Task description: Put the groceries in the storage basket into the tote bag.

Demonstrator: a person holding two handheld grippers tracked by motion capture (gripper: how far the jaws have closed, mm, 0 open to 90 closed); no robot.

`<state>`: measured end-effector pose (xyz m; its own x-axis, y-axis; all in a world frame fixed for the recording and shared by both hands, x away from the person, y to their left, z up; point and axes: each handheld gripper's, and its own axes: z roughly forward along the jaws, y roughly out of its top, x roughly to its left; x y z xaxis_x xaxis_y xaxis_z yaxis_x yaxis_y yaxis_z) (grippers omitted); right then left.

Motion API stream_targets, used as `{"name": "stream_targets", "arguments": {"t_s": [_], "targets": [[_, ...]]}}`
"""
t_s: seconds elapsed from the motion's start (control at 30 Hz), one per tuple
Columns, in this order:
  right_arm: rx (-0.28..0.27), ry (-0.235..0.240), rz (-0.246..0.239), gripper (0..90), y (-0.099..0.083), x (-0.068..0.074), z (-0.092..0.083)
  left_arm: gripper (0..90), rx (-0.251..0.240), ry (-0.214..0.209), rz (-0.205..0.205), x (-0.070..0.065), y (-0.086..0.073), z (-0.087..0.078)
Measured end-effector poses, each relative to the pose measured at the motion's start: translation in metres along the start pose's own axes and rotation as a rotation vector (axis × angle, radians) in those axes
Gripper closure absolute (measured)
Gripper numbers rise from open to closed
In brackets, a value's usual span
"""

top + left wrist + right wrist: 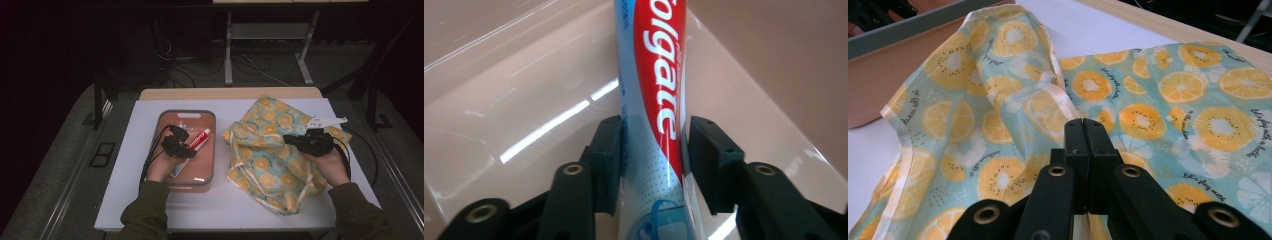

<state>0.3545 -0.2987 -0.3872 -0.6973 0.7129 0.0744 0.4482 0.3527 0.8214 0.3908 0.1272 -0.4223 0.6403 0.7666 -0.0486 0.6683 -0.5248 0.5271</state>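
The left gripper (181, 141) is down inside the pink tray (210, 150), its jaws closed in around a toothpaste tube (651, 125); in the left gripper view both pads sit at the tube's sides, the left one touching, the right one so close that contact cannot be told for certain. The tube lies on the tray's floor, running away from the gripper toward the tray's far right part. Its lower end is cut off by the frame edge in that view, and in the high view its near end is hidden under the hand. The right gripper (1083, 131), to the right of the tray, has its jaws fully together on the edge of a lemon-print cloth bag (265, 155), pinching the fabric near a seam. The bag lies rumpled just right of the tray, one corner nearly touching it. Small white things at the tray's far end are too small to name. The tray rests on a white table (225, 205) with a wooden far edge; beyond it the room is dark, with cables and table legs on a grey floor.
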Motion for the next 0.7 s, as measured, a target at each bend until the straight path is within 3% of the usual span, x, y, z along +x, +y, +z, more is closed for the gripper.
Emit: {"name": "stream_targets", "arguments": {"t_s": [0.1, 0.2, 0.33, 0.47, 0.7], "targets": [[0.0, 0.0, 0.0, 89.8, 0.0, 0.0, 0.0, 71.1, -0.011, -0.022, -0.042, 0.002, 0.001, -0.004], [0.004, -0.001, -0.003, 89.8, 0.0, 0.0, 0.001, 73.9, -0.006, -0.039, -0.043, 0.0, 0.002, -0.006], [0.002, 0.001, -0.003, 89.8, 0.0, 0.001, 0.001, 75.2, -0.007, -0.048, -0.032, -0.001, 0.003, -0.009], [-0.001, 0.001, -0.002, 89.8, 0.0, 0.0, 0.001, 75.6, -0.062, -0.077, -0.024, -0.001, 0.005, -0.015], [-0.005, 0.0, 0.003, 89.8, 0.0, -0.001, 0.001, 75.8, -0.106, -0.068, -0.014, 0.0, 0.012, -0.03]]}}
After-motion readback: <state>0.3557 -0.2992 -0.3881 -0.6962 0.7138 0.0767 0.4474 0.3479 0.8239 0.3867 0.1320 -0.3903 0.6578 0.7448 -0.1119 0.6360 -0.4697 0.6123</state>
